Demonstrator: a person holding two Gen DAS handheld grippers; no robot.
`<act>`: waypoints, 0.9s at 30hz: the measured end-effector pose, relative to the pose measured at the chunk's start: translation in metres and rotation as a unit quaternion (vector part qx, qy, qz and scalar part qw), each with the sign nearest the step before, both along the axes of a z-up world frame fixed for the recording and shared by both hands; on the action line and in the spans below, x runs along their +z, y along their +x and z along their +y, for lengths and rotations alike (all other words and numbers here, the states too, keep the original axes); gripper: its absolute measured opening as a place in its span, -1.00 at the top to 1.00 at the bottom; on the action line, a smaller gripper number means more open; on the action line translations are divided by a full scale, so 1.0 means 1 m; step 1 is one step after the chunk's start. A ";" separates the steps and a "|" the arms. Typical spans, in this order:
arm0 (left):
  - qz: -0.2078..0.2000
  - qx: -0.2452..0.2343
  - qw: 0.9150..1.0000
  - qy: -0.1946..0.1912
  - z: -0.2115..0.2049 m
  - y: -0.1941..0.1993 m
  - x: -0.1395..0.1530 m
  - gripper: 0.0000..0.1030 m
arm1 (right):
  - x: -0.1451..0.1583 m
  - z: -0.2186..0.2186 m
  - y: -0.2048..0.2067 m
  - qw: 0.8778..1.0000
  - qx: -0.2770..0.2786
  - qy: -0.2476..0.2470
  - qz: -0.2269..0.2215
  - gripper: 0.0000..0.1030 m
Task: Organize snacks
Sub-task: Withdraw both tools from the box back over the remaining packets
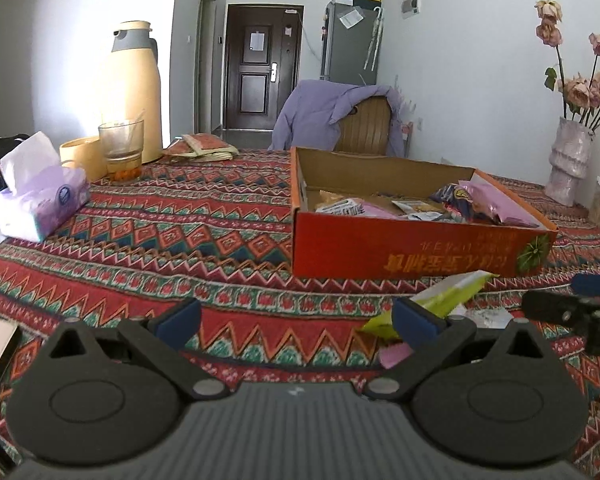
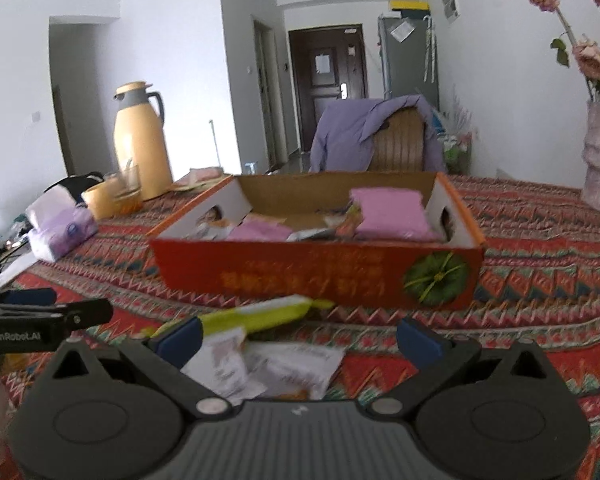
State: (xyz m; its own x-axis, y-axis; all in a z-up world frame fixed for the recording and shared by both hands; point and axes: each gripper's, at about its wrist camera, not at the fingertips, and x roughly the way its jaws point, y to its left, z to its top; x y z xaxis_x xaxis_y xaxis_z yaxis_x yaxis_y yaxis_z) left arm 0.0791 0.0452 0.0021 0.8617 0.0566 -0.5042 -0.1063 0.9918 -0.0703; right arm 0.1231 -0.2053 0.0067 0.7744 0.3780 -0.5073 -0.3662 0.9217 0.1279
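A: Progress first, from the left wrist view. How much is packed?

B: A good share, I'd judge. The red box [image 1: 416, 240] sits on the patterned surface [image 1: 160, 240], a little right of centre, and several packets [image 1: 452, 200] already lie inside it, a pink one among them. What is left lies near the front wall of the box: a green packet [image 1: 448, 294], a white wrapper [image 1: 486, 316] beside it and a pink scrap [image 1: 396, 354] nearer still.

A: And the left tongs [image 1: 296, 320]?

B: Spread wide, holding nothing. The right-hand pad stands in front of the green packet, but I cannot tell whether it touches it. The right tongs [image 1: 580, 308] poke in from the right edge; from here I cannot tell how they stand.

A: Now the right wrist view.

B: It is somewhat blurred. The same box [image 2: 320, 272] is straight ahead, with a plump pink packet [image 2: 392, 212] at its right end and flatter ones [image 2: 260, 232] to the left. Outside it, the green packet [image 2: 260, 314] lies just before the box's near wall, and white wrappers [image 2: 276, 364] lie between the pads of the right tongs [image 2: 298, 340], which are spread and empty. The left tongs [image 2: 40, 308] enter at the left edge.

A: So what remains?

B: By my reckoning, only those few loose packets; nothing is gripped yet. The flask, glass and tissues at the far left look like bystanders.
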 end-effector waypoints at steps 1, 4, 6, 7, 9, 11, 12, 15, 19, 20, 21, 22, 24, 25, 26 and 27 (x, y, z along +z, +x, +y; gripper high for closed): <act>0.000 -0.001 1.000 -0.001 0.001 -0.002 0.000 -1.00 | -0.001 0.003 -0.002 1.000 0.004 -0.001 0.002 -1.00; -0.002 -0.003 1.000 -0.002 0.003 -0.009 -0.002 -1.00 | -0.004 0.014 -0.006 1.000 0.017 -0.001 0.008 -0.94; -0.001 -0.005 1.000 0.000 0.004 -0.013 -0.004 -1.00 | -0.006 0.023 -0.006 1.000 0.026 -0.006 0.010 -0.81; 0.000 -0.005 1.000 0.001 0.004 -0.015 -0.005 -1.00 | -0.006 0.027 -0.006 0.999 0.030 -0.009 0.011 -0.75; 0.005 -0.005 1.000 -0.001 0.006 -0.017 -0.007 -1.00 | -0.009 0.034 -0.006 0.999 0.034 -0.014 0.014 -0.69; 0.007 -0.007 1.000 -0.004 0.007 -0.019 -0.009 -1.00 | -0.014 0.041 -0.003 0.999 0.031 -0.019 0.022 -0.42; 0.007 -0.007 1.000 -0.006 0.008 -0.020 -0.009 -1.00 | -0.015 0.042 -0.002 0.999 0.031 -0.020 0.026 -0.35; 0.009 -0.008 1.000 -0.009 0.011 -0.022 -0.011 -1.00 | -0.019 0.047 -0.002 0.999 0.038 -0.019 0.032 -0.23; 0.010 -0.006 1.000 -0.015 0.015 -0.024 -0.012 -1.00 | -0.019 0.052 -0.005 0.998 0.049 -0.020 0.031 -0.23; 0.010 -0.006 1.000 -0.015 0.015 -0.025 -0.012 -1.00 | -0.019 0.054 -0.005 0.998 0.052 -0.020 0.032 -0.23; 0.010 -0.006 1.000 -0.015 0.016 -0.025 -0.012 -1.00 | -0.020 0.055 -0.006 0.998 0.055 -0.022 0.032 -0.23; 0.011 -0.005 1.000 -0.016 0.016 -0.025 -0.012 -1.00 | -0.021 0.056 -0.006 0.998 0.057 -0.023 0.032 -0.23; 0.011 -0.006 1.000 -0.018 0.016 -0.026 -0.012 -1.00 | -0.021 0.059 -0.008 0.997 0.061 -0.028 0.028 -0.24; 0.011 -0.005 1.000 -0.018 0.017 -0.026 -0.012 -1.00 | -0.021 0.060 -0.009 0.997 0.063 -0.030 0.026 -0.21; 0.011 -0.004 1.000 -0.018 0.017 -0.026 -0.012 -1.00 | -0.021 0.061 -0.009 0.997 0.067 -0.031 0.024 -0.15; 0.011 -0.004 1.000 -0.018 0.017 -0.027 -0.012 -1.00 | -0.022 0.061 -0.010 0.997 0.070 -0.032 0.022 -0.09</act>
State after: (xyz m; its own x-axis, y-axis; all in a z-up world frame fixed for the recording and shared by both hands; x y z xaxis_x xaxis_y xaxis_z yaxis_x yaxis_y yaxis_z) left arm 0.0523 0.0621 -0.0097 0.8504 0.0314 -0.5251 -0.1006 0.9895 -0.1038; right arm 0.1131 -0.1439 -0.0151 0.6930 0.4467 -0.5659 -0.4865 0.8690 0.0901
